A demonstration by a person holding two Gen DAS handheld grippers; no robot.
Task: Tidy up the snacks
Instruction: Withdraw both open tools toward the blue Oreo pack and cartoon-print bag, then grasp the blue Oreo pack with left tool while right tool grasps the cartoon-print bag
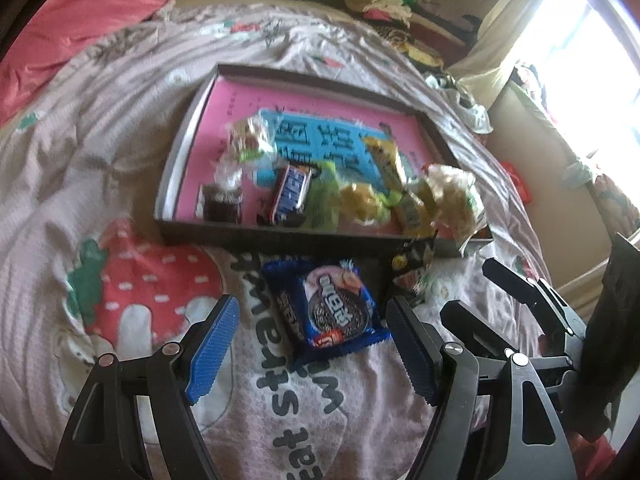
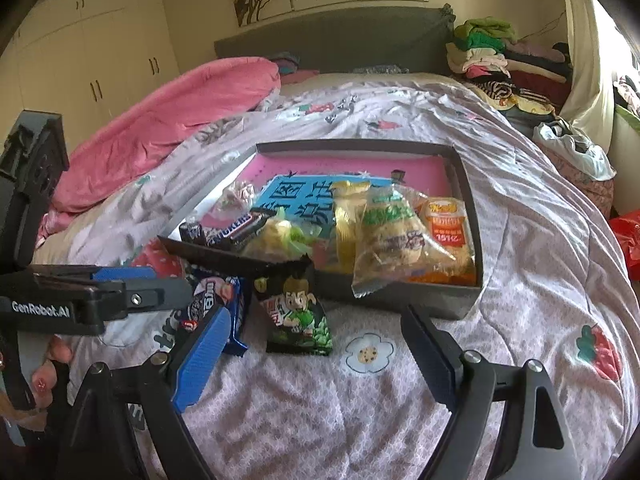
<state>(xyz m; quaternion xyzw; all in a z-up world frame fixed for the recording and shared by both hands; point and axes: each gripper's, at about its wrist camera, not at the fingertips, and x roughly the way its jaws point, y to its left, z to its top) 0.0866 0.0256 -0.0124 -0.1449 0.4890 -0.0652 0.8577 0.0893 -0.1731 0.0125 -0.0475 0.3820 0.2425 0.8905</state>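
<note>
A blue cookie packet [image 1: 332,312] lies on the quilt between the fingers of my left gripper [image 1: 312,306], which is open with a gap on each side. Just right of it lies a black-and-green snack packet [image 2: 298,316], against the front wall of a shallow dark box [image 2: 468,200] with a pink lining. My right gripper [image 2: 314,316] is open around that packet without touching it. In the box lie a chocolate bar [image 1: 290,196], a clear bag of biscuits [image 2: 392,232], an orange pack [image 2: 444,220] and several other snacks. The left gripper [image 2: 160,284] shows at the left of the right wrist view.
Everything rests on a bed with a soft, wrinkled, patterned quilt [image 2: 520,240]. A pink duvet [image 2: 180,120] is bunched at the far left. Folded clothes [image 2: 488,52] pile up by the headboard, and a red bag [image 2: 628,240] sits off the bed's right side. A hand [image 2: 44,376] holds the left gripper.
</note>
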